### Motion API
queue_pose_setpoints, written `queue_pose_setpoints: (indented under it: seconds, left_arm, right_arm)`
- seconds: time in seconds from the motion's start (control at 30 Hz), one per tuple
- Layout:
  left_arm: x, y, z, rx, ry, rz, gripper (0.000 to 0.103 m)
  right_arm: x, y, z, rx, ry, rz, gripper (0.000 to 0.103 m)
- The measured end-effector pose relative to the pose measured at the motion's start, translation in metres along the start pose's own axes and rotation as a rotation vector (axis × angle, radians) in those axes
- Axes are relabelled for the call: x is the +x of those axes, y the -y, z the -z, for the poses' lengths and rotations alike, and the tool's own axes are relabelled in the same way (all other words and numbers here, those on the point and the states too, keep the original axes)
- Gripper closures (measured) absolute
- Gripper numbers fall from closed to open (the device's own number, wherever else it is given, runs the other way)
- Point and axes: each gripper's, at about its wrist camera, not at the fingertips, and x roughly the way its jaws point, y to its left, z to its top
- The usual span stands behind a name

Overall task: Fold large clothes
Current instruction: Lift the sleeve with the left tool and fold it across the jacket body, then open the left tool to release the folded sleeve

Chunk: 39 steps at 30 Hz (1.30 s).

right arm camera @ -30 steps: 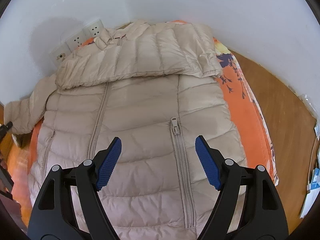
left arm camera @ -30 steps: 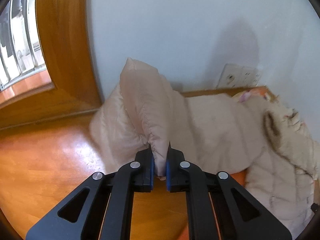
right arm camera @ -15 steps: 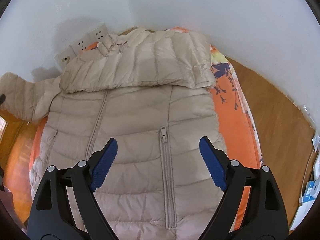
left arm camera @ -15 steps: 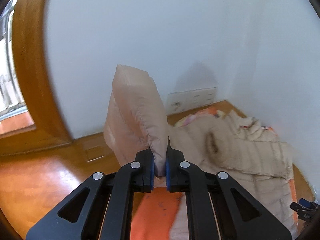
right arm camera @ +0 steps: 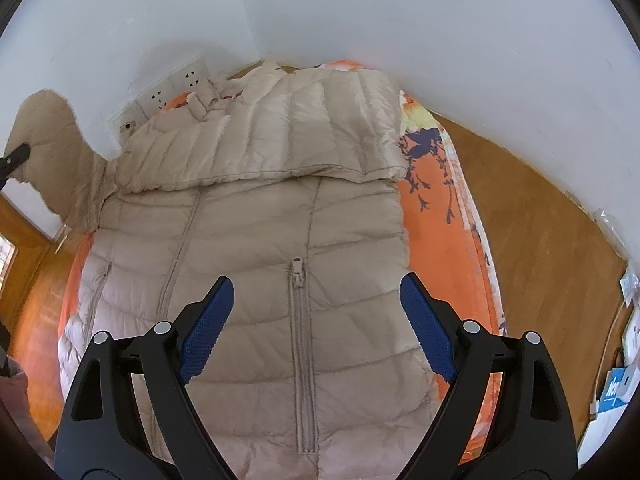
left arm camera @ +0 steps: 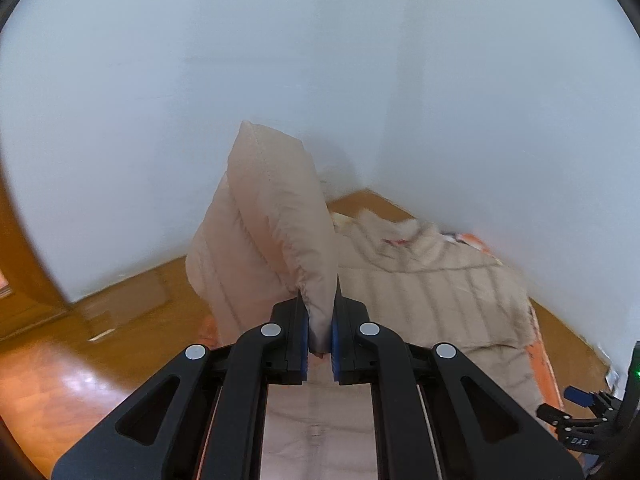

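Left gripper point(left arm camera: 320, 330) clamped on the cuff of a beige sleeve point(left arm camera: 280, 220), lifted so that it stands upright at centre frame against the white wall point(left arm camera: 160, 100). Right gripper point(right arm camera: 316, 320) empty and wide, jaws just been opening, nothing between the blue pads point(right arm camera: 206, 332); hovering over the lower middle of the padded jacket point(right arm camera: 256, 248) beside its zipper point(right arm camera: 298, 280).

Jacket spread front-up on an orange floral sheet point(right arm camera: 436, 240), filling mid-frame in the right wrist view; other sleeve point(right arm camera: 280, 140) already laid across the chest in the upper half. Raised sleeve visible at far left of that view.

Step in hand, judged: folding the second sleeve in over the body. Next move probably calls for carrying the cuff across toward the folded sleeve, lowering it flat, then letting go; puffy fill likely to spring back, so a press may help.

Left gripper angled moderately downward; right tilted steeply down at the jacket.
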Motion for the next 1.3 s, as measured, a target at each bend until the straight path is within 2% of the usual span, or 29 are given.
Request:
queue_pose_setpoints:
  seconds: [0.13,0.4,0.63,0.87,0.9,0.97,1.0,1.03,1.3]
  left_arm:
    - [0.017,0.029,0.005,0.039,-0.035,0.047,0.094]
    - [0.073,0.076,0.032,0.103,-0.165,0.100,0.094]
    - [0.119,0.094,0.064,0.135,-0.278,0.096,0.094]
    - [0.136,0.103,0.080,0.166,-0.320,0.077,0.091]
    - [0.137,0.104,0.080,0.162,-0.325,0.081,0.087]
    - [0.133,0.105,0.079,0.155,-0.327,0.100,0.066]
    - [0.130,0.107,0.079,0.153,-0.326,0.116,0.051]
    - [0.125,0.110,0.080,0.161,-0.324,0.131,0.043]
    - [0.082,0.116,0.071,0.228,-0.306,0.190,0.024]
  right_arm:
    - [-0.001,0.010,0.001,0.018,0.001,0.003,0.018]
    - [-0.002,0.024,0.005,0.053,0.000,0.021,0.018]
    - [0.001,0.031,0.008,0.070,-0.012,0.041,0.018]
    - [0.000,0.033,0.011,0.081,-0.005,0.061,0.018]
    - [0.000,0.033,0.012,0.080,-0.008,0.066,0.018]
    - [0.001,0.034,0.013,0.082,-0.010,0.068,0.018]
    - [0.002,0.034,0.013,0.084,-0.013,0.069,0.018]
    - [0.002,0.035,0.012,0.085,-0.015,0.069,0.018]
    - [-0.003,0.027,0.005,0.057,0.000,0.072,0.018]
